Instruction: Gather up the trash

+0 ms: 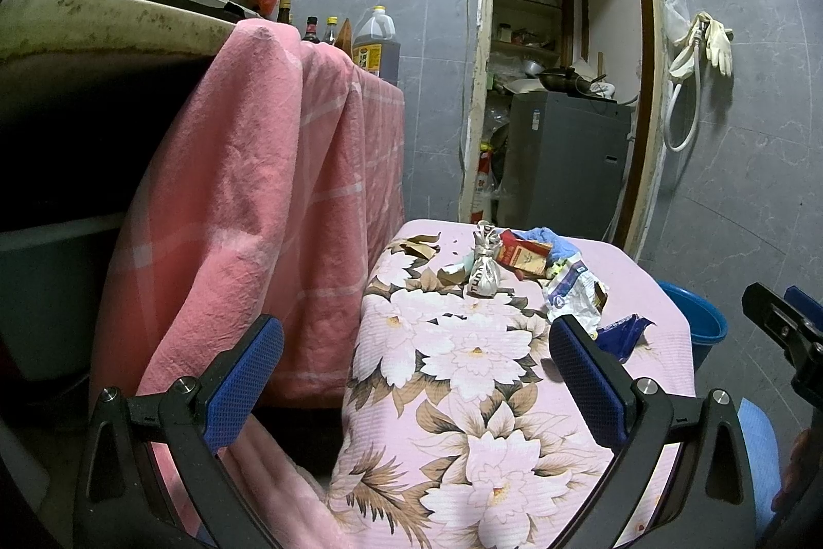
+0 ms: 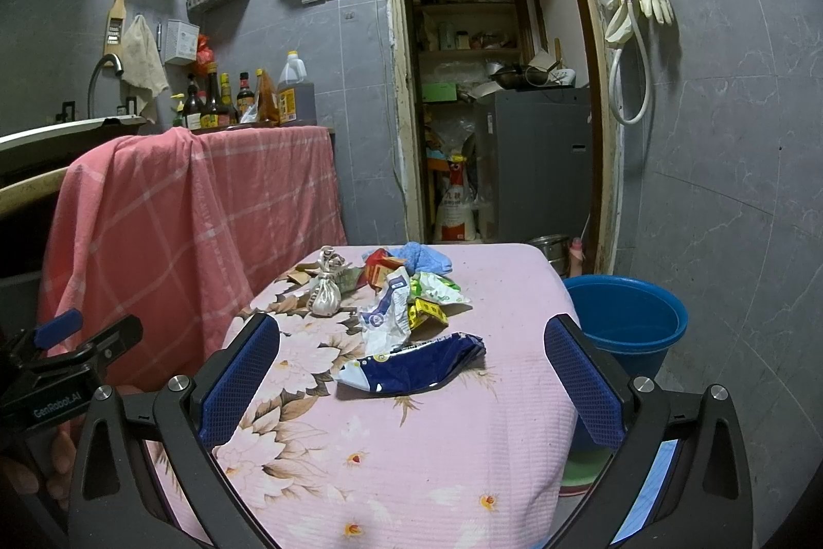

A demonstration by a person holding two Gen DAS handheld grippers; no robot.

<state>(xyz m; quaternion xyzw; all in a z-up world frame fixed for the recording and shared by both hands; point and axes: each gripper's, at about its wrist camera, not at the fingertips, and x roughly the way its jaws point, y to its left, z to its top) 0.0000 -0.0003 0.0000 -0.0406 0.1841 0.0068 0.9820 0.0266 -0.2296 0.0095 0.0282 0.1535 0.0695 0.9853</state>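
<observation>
Here the trash sits in a loose pile toward the far end of the bench (image 2: 463, 472), with a flattened dark blue wrapper (image 2: 411, 366) nearest, its long axis running crosswise between the spread fingers of the right tool (image 2: 411, 379), which is wide open and empty. The left tool (image 1: 416, 374), equally open and holding nothing, sees that wrapper off to its right, so the right hand looks better placed. The blue bucket (image 2: 630, 322) stands just beside the bench's right edge.
</observation>
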